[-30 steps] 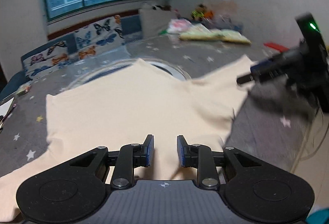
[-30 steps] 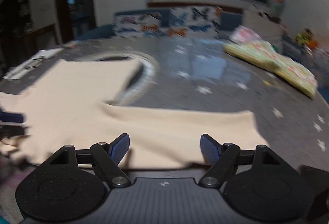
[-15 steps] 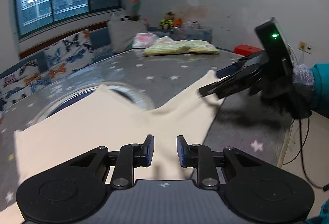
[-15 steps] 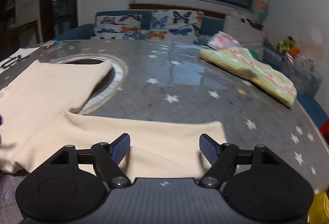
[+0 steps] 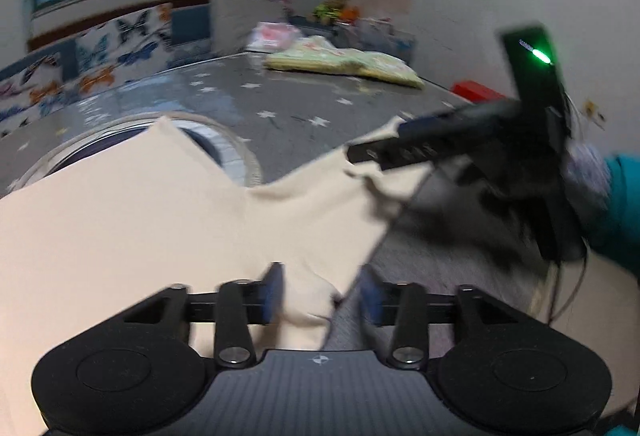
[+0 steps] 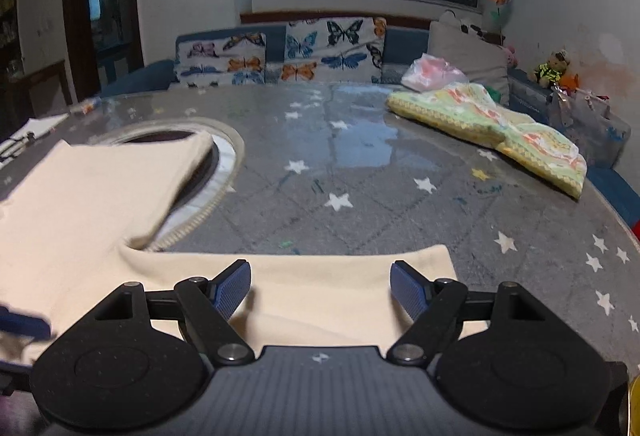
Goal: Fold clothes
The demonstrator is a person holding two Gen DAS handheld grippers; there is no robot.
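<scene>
Thin, limp cream cotton garment (image 5: 132,220) spread on grey star-print table (image 6: 360,172), likely light and drape-prone, best pinched at sleeve cuff (image 6: 420,264) at 6 o'clock between wide-open right gripper (image 6: 320,290), left gripper (image 5: 320,292) part-open astride its hem corner.

Open tabletop: bare grey star-patterned table (image 6: 360,172) beyond the cream garment (image 6: 100,196).
Obstacle: folded green-yellow floral blanket (image 6: 492,128), far right.

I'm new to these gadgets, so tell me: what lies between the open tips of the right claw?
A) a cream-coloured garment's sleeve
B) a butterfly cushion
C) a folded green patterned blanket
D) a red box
A: the right claw stands wide open over the cream-coloured garment, spread on the starry table.
</scene>
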